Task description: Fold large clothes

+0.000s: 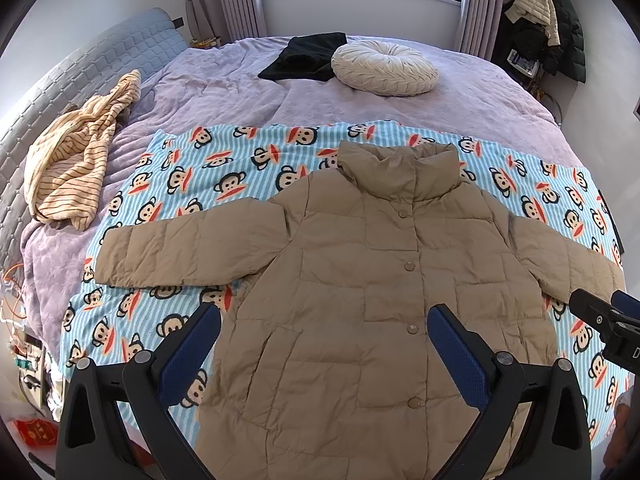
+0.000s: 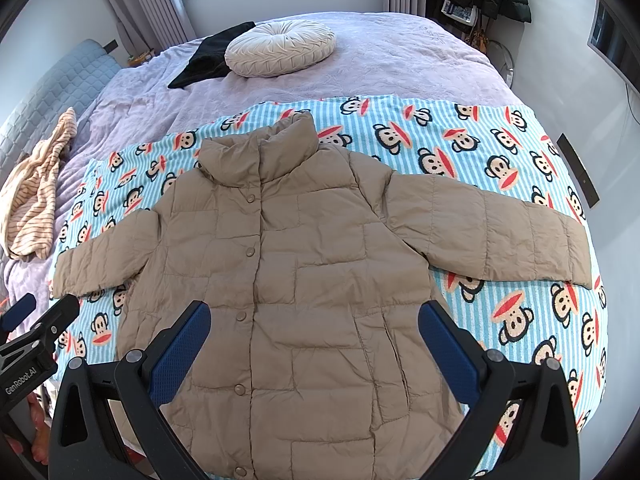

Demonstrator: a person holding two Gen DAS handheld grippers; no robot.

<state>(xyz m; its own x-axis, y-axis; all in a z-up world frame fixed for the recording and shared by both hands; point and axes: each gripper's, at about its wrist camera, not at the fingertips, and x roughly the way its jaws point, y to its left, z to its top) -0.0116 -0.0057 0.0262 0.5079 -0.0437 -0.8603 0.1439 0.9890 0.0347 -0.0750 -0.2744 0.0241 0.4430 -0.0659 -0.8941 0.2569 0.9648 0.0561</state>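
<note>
A tan quilted puffer jacket (image 1: 360, 264) lies flat and face up on a blue striped monkey-print blanket (image 1: 192, 184), buttoned, collar away from me, both sleeves spread out to the sides. It also shows in the right wrist view (image 2: 304, 256). My left gripper (image 1: 324, 320) hovers open and empty above the jacket's lower left front. My right gripper (image 2: 314, 316) hovers open and empty above the jacket's lower right front. Each gripper shows at the edge of the other's view, the right one (image 1: 604, 320) at the right, the left one (image 2: 36, 320) at the left.
The blanket (image 2: 480, 148) lies on a bed with a purple cover (image 1: 460, 100). A striped yellow garment (image 1: 76, 164) lies at the left, a round white cushion (image 1: 384, 66) and a black cloth (image 1: 308, 56) at the back. Coats hang on a rack (image 1: 548, 24) at the far right.
</note>
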